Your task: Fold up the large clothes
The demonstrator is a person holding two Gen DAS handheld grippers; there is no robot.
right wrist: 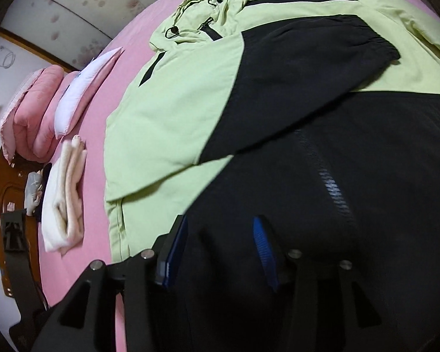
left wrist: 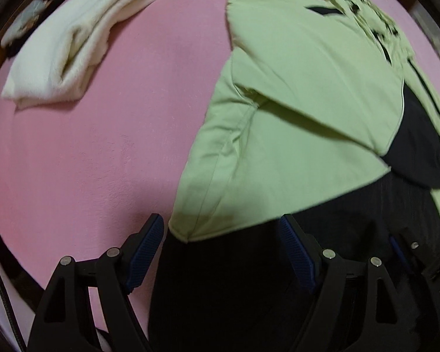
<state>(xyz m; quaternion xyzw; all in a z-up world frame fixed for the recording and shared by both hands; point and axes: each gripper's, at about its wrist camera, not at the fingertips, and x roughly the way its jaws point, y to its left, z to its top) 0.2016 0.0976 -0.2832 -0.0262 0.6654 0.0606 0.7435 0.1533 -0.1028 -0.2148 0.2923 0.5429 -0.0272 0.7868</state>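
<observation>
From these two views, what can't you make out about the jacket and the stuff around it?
- Jacket hem: both views, cut off behind the grippers.
- Hood details: left view, blurred; print or cords unclear.
- Clutter beside the white towel: right view, too small to identify.
- Pink bedding: right view, far end cropped by the lens rim.

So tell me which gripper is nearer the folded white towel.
Left. The left gripper sits beside the jacket's hem, facing the white towel across bare sheet; the right gripper is over the jacket, farther off.
</observation>
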